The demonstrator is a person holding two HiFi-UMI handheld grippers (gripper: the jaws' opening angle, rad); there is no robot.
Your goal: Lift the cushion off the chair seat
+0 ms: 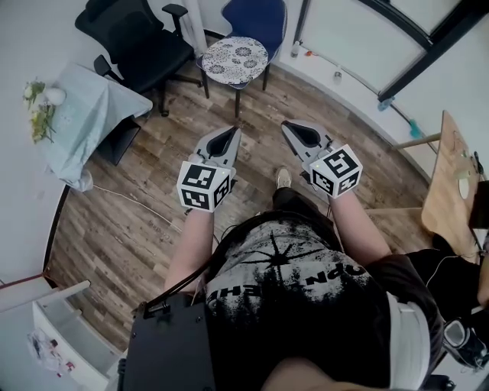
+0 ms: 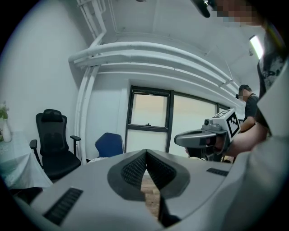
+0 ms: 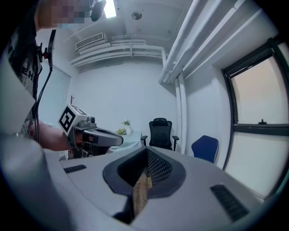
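A round cushion [image 1: 234,59] with a dark floral pattern lies on the seat of a blue chair [image 1: 260,17] at the far side of the room. My left gripper [image 1: 231,132] and right gripper [image 1: 287,124] are held side by side in front of the person, well short of the chair and pointing toward it. Both are shut with nothing between the jaws. In the left gripper view the left gripper [image 2: 146,151] has its tips touching, with the blue chair [image 2: 110,144] beyond and the right gripper [image 2: 198,138] beside it. The right gripper view shows the right gripper [image 3: 147,149] closed too.
A black office chair [image 1: 141,46] stands left of the blue one. A table with a pale cloth [image 1: 88,114] and flowers [image 1: 38,107] sits at the left wall. A wooden table [image 1: 451,183] is at the right. Wood floor [image 1: 153,221] lies between me and the chair.
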